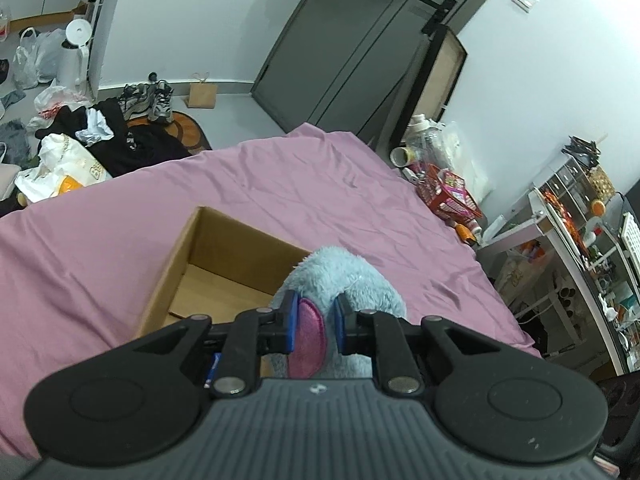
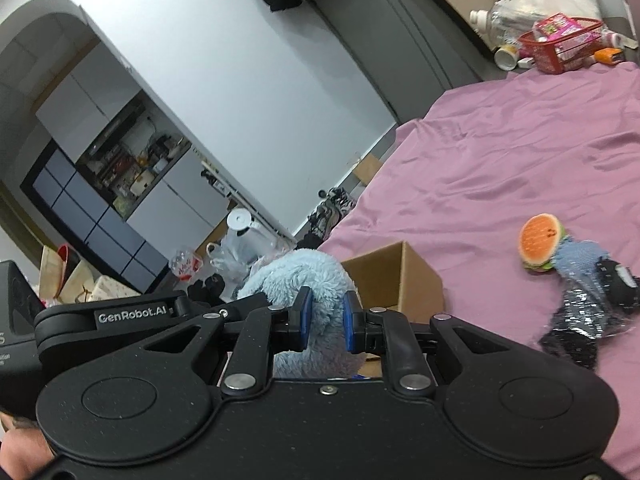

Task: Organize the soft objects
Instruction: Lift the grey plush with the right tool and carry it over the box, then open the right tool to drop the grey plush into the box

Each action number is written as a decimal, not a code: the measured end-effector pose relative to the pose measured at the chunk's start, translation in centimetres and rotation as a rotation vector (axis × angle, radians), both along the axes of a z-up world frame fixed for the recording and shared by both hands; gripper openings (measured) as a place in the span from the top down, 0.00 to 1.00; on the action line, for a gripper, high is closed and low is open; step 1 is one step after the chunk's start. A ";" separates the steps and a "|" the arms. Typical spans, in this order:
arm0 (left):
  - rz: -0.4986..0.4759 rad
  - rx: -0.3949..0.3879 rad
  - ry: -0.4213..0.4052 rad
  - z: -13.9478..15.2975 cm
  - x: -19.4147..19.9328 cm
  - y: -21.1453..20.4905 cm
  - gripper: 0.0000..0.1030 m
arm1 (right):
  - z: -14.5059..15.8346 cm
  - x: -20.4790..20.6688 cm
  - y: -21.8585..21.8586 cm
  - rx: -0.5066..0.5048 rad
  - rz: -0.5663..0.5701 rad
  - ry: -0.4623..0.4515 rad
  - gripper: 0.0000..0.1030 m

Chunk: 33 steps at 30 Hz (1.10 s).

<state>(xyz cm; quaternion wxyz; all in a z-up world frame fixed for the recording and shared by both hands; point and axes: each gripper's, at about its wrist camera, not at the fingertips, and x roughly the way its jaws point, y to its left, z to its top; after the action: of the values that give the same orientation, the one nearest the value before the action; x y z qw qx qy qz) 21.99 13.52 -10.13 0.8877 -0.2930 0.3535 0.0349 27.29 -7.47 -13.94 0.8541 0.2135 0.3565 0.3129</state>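
A light blue plush toy [image 1: 344, 280] with a pink patch [image 1: 308, 336] is held above the pink bed sheet [image 1: 120, 240], beside an open cardboard box [image 1: 224, 256]. My left gripper [image 1: 316, 320] is shut on the plush toy at the pink patch. In the right wrist view the same plush toy [image 2: 300, 276] shows, with my right gripper [image 2: 327, 318] shut on its fluffy body. The box [image 2: 400, 276] sits just beyond it. A plush hamburger [image 2: 542, 242] and a dark sparkly soft item [image 2: 588, 300] lie on the sheet to the right.
A red basket [image 1: 452, 196] with bottles stands past the bed's far right corner. Shelving [image 1: 580, 248] with clutter lines the right wall. Clothes, bags and shoes [image 1: 148, 100] cover the floor at far left, near a grey door [image 1: 340, 40].
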 end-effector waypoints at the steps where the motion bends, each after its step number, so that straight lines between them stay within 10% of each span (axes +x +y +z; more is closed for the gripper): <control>1: 0.004 -0.002 0.004 -0.3 0.1 0.5 0.84 | -0.1 0.0 0.3 -0.003 0.006 0.003 0.82; 20: 0.039 0.006 0.106 -5.0 3.9 3.9 0.82 | -2.2 1.2 1.0 -0.075 -0.042 0.091 0.75; 24: 0.058 0.056 0.247 -5.7 5.0 3.3 0.79 | -2.3 1.4 0.6 -0.094 -0.068 0.113 0.69; 33: 0.061 0.107 0.240 -3.5 3.5 2.3 0.44 | -1.6 0.8 -0.8 -0.114 -0.097 0.127 0.52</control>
<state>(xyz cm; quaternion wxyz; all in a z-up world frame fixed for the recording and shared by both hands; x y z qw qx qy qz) 25.53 15.79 -13.66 0.8518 -0.2494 0.4458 0.1157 28.11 -8.28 -15.49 0.8546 0.2011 0.4164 0.2361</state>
